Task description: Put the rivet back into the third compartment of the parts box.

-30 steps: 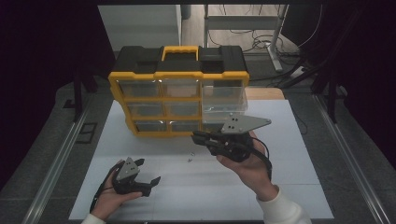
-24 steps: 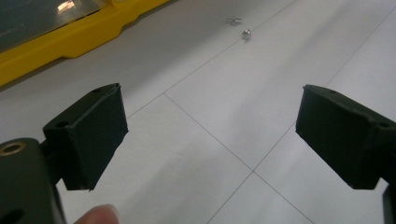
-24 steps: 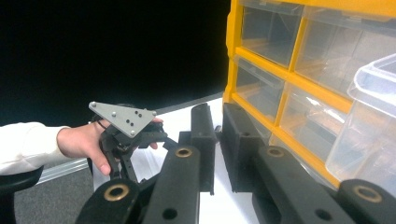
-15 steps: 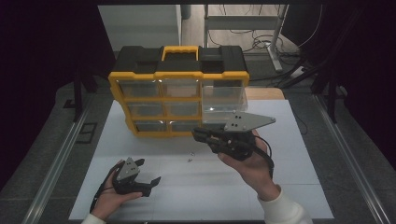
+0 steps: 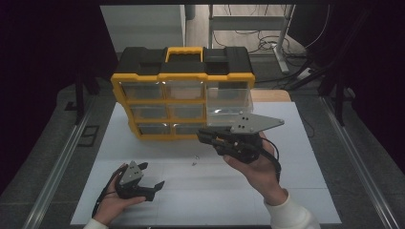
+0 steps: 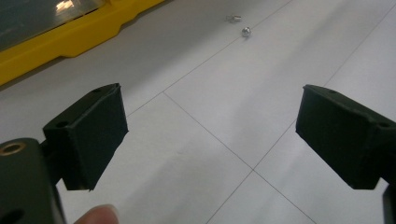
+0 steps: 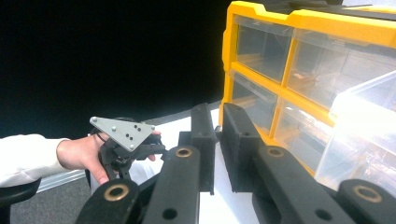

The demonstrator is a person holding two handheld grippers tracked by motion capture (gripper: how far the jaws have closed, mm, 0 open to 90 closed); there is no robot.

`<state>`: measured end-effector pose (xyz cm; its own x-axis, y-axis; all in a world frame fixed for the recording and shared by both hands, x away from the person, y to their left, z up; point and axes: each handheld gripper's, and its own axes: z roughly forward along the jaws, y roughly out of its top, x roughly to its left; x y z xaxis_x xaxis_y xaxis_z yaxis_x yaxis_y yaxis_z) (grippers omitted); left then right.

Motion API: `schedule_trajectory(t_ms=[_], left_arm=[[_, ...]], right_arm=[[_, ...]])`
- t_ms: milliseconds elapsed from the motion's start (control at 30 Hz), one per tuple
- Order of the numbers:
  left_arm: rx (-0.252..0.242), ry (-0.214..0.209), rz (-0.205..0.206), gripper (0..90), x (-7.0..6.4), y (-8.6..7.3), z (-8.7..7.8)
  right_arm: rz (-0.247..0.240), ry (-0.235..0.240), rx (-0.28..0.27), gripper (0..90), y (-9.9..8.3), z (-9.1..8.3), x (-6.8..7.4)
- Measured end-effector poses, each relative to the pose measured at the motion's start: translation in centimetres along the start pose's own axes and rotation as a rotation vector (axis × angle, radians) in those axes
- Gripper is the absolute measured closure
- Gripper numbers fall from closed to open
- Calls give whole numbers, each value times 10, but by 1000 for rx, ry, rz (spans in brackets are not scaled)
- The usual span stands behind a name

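A yellow and black drawer organizer (image 5: 160, 78) (image 7: 285, 88) stands at the back of the white mat. Its top right clear drawer (image 5: 229, 100) (image 7: 369, 121) is pulled out. My right gripper (image 5: 203, 136) (image 7: 217, 112) is held above the mat in front of the organizer's lower drawers, pointing left, its jaws pressed close with nothing seen between them. My left gripper (image 5: 152, 175) (image 6: 210, 112) rests low at the front left, jaws wide open and empty. Two small metal screws (image 5: 196, 160) (image 6: 246, 31) lie on the mat between the grippers.
The white mat (image 5: 296, 157) covers the table, with metal rails (image 5: 57, 162) along both sides. The left hand with its gripper (image 7: 123, 135) appears far off in the right gripper view. Bare mat lies in front of the left gripper.
The right gripper has drifted slightly to the right. The left gripper has stayed where it was.
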<state>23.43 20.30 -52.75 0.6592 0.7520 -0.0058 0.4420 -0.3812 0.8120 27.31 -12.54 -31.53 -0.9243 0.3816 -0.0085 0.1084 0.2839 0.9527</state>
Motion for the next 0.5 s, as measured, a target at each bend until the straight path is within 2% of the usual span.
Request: schedule_trajectory(t_ms=[500], left_arm=[[0, -2, 1, 93, -1, 1, 0]], right_arm=[[-8, -3, -16, 831, 4, -3, -1]])
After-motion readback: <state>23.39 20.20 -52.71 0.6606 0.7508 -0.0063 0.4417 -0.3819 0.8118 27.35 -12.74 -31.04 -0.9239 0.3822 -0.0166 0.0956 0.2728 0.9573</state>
